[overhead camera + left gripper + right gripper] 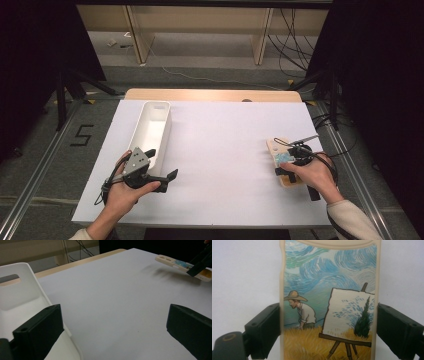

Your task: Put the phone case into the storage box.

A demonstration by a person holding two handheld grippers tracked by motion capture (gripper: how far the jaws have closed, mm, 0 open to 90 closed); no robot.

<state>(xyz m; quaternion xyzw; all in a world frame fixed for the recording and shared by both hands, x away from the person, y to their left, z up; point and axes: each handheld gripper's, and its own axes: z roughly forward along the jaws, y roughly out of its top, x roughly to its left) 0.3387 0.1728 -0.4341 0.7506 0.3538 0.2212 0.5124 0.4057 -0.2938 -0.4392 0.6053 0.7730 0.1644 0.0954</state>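
Cream phone case with painted artist scene [329,302]: lies at table's four o'clock, long axis running between right gripper [295,161] jaws, seemingly clamped. Left gripper [157,172]: jaws apart, beside white plastic bin [152,127].

- The left tool [161,164] is black, with two blocky jaws and a grey three-cornered plate on top dotted with small dark screws.
- Each jaw of it has a small round hole near its end.
- The right tool [292,161] is black too, and black cables loop from it.
- A cream sleeve [354,221] covers the right forearm.
- The left hand [123,195] is bare.
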